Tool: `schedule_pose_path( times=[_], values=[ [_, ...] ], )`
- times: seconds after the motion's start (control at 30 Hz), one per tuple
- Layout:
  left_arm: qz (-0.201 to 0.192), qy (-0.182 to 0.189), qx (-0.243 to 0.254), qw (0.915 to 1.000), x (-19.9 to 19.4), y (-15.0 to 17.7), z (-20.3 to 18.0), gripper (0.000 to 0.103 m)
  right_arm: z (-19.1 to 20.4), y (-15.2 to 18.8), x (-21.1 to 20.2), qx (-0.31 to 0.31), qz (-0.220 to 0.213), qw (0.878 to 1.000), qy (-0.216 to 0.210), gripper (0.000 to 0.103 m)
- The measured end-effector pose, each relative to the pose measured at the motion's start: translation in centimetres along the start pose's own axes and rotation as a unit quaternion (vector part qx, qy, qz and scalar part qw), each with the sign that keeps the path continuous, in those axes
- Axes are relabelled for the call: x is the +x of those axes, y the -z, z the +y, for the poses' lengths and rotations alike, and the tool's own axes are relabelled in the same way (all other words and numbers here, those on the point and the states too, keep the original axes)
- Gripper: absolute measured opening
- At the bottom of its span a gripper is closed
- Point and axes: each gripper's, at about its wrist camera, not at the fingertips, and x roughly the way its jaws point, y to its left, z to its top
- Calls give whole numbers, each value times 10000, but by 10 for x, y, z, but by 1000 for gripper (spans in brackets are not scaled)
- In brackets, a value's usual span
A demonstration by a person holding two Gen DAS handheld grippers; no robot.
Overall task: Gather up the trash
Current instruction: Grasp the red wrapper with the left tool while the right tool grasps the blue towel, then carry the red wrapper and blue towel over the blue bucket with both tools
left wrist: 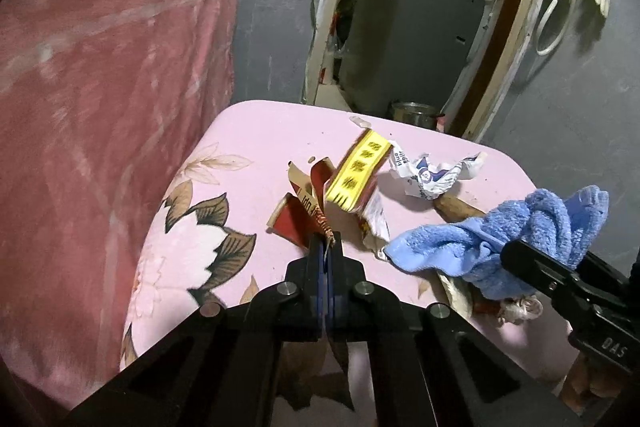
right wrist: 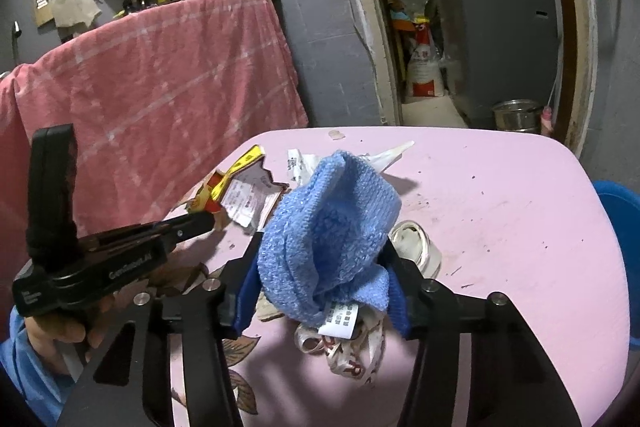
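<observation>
So far little looks cleared: the left gripper (left wrist: 328, 241) is clamped on a torn red wrapper (left wrist: 298, 223), the right gripper (right wrist: 320, 267) squeezes a blue cloth (right wrist: 328, 227), and crumpled paper (left wrist: 432, 175) litters the pink table (left wrist: 248, 131).

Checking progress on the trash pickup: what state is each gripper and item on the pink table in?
left gripper: shut on a red wrapper.
right gripper: closed around the blue cloth.
yellow-and-red packet: torn, lying on the table.
white wrapper: crumpled, ungripped.
</observation>
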Motion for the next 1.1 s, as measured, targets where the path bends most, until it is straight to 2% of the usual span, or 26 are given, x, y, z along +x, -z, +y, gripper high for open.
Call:
schedule_pose_path(
  times=[0.33,0.5,0.8,1.1],
  values=[
    [-242,197,-228,9993,-34,18,-8,0,0,4,-17,126,-244,9996,-77,44],
    [-548,286,-211,9979,-58,19,-19,0,4,4,-35,96,-504,9986,-104,43],
    [-1140,495,-47,9922,-95,7,-46,0,3,-5,-80,103,-1282,9917,-41,43],
    [-1565,938,213,9830,-104,-7,-99,0,-22,-12,-141,13,-2126,9759,488,43]
  ],
)
